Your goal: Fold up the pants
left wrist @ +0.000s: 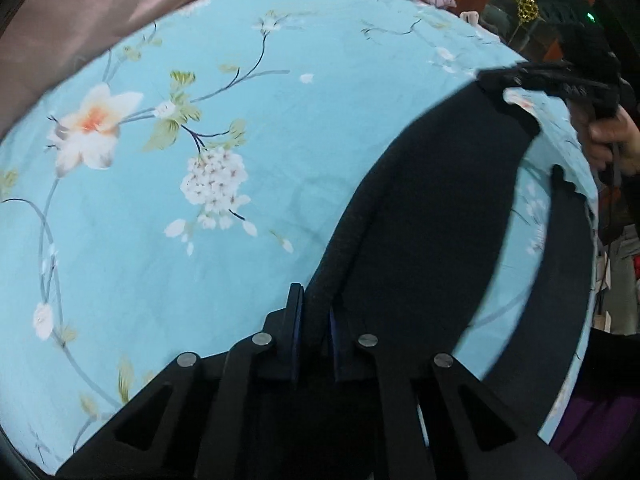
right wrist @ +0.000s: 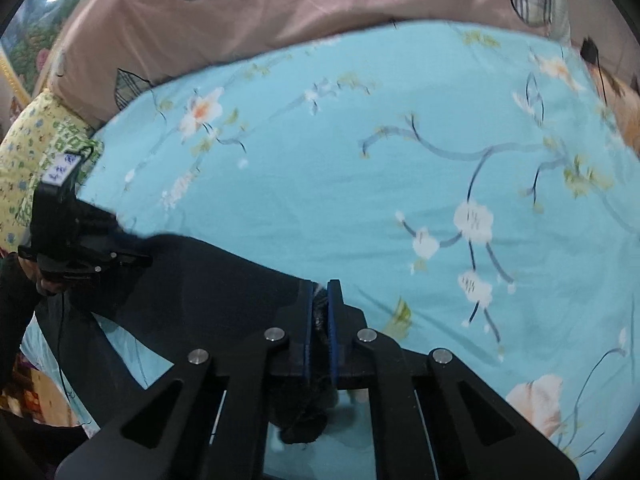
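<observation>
Right at the bottom centre of the left wrist view, the left gripper point(left wrist: 314, 334) has its fingers pinched together on a thick rolled edge of the black pants point(left wrist: 420, 208) — dark cloth fills the narrow gap between the pads, so this reads as a firm clamp. Same story in the right wrist view: the right gripper point(right wrist: 320, 320) is closed at lower centre on a bunched bit of the same black fabric, with a dark wad hanging below the fingers.

Now the relation that counts. From the left gripper the pants run up and to the right across the frame, their long axis ending at the upper right, where the other gripper bites the far end with a person's hand point(left wrist: 608, 140) behind it. From the right gripper the cloth stretches away to the left edge of its frame. So each hand holds one end, with the garment spanned between them — neither is nearer the middle. By my judgement, the coming fold means bringing one end over toward the other along that long axis.

As for looks: the pants are plain black, matte and soft, with a fuzzy, thick hem. They lie mostly flat as a long curved band on the light blue floral bedsheet point(left wrist: 200, 240). A pink cover point(right wrist: 320, 12) sits along the top of the frame, beyond the sheet.
</observation>
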Demonstrator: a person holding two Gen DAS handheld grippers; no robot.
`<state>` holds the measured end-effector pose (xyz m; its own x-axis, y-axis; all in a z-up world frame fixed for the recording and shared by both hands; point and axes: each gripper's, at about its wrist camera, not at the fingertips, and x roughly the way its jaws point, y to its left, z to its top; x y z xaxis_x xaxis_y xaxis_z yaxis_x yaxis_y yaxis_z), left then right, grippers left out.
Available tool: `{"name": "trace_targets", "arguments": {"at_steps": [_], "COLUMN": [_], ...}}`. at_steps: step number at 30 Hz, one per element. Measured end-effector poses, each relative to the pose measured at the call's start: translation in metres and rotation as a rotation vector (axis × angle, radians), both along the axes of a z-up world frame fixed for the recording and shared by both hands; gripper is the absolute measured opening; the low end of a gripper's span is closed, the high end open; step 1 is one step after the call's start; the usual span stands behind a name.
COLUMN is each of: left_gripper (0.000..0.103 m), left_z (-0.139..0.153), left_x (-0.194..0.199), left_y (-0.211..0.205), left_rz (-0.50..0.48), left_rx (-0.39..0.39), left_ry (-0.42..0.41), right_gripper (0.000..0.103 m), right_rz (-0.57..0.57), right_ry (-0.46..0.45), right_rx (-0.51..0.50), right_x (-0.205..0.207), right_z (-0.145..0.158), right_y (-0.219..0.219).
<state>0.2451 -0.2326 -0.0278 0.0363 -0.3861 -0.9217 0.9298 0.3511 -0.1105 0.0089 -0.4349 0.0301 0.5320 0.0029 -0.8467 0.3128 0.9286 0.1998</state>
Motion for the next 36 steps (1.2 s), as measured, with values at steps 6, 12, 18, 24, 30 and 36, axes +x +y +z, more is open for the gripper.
{"name": "trace_targets", "arguments": {"at_steps": [6,12,18,24,30,36], "left_gripper": [0.006,0.006,0.006,0.006,0.006,0.006], "left_z": [0.03,0.043,0.054,0.056,0.052,0.046], "left_x": [-0.034,-0.066,-0.097,-0.13,-0.161,-0.182], "left_y": [0.026,0.039,0.059,0.08,0.093,0.097], "left_rz": [0.065,0.12,0.146,0.175,0.18,0.169], "left_rx": [-0.081,-0.121,-0.16,-0.197,-0.219,-0.231], "left_ry": [-0.013,0.001,0.013,0.029,0.06,0.077], "right_gripper": [0.007,0.007,0.007,0.007,0.007,0.007], "right_rz": [0.05,0.108,0.149,0.205,0.243,0.244], "right_ry": [-0.098,-0.154,-0.198,-0.225,-0.203,-0.188], "right_rx": [-0.04,-0.073,-0.075,-0.094,-0.11,-0.114], "right_x": [-0.004,-0.022,-0.056,-0.09,-0.117,-0.145], "right_z": [0.028,0.043,0.048,0.047,0.038,0.03], "right_y": [0.01,0.028,0.04,0.056,0.072,0.083]}}
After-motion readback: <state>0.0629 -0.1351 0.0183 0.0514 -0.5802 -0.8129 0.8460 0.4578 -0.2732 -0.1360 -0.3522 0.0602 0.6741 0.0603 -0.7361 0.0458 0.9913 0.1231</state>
